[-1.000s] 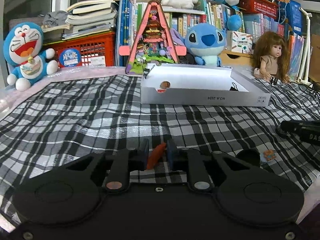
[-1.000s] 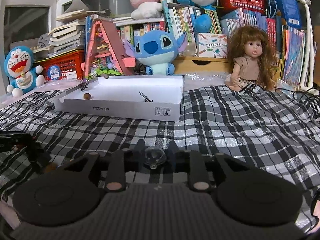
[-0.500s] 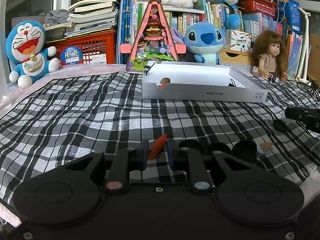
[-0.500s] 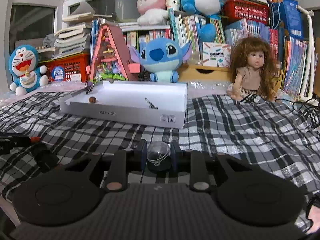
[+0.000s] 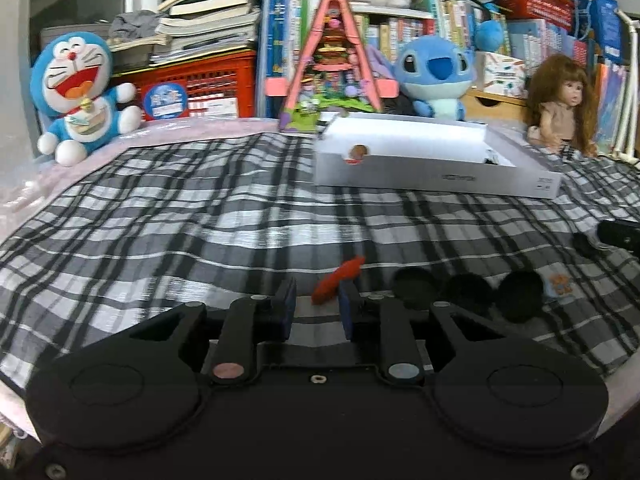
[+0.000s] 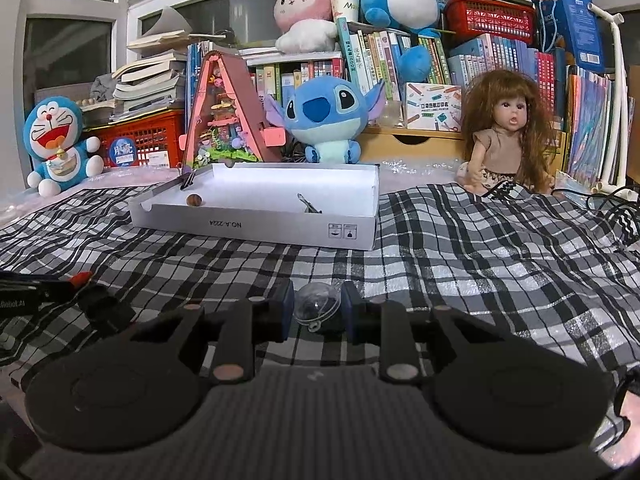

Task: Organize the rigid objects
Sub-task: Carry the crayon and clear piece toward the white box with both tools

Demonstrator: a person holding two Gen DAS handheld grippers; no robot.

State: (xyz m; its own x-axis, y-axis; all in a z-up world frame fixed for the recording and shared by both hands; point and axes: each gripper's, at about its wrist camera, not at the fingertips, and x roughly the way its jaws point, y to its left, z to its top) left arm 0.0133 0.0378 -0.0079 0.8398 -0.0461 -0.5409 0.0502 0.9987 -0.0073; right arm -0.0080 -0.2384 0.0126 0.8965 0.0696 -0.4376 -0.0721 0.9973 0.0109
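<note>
Both grippers have lifted off the plaid cloth (image 5: 200, 216) toward the white box (image 6: 256, 216), left gripper (image 5: 316, 304) apparently pinching a red piece (image 5: 338, 276), right gripper (image 6: 316, 308) clamping a clear ball (image 6: 314, 304), so drop-off's next.

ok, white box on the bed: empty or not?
Not empty. The white box holds a small brown ball and a metal clip.

Clear ball (image 6: 316, 306) btwn R gripper (image 6: 316, 312) fingers

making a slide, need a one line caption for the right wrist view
Right hand-held gripper grips a clear ball above the plaid cloth, facing the white box.
</note>
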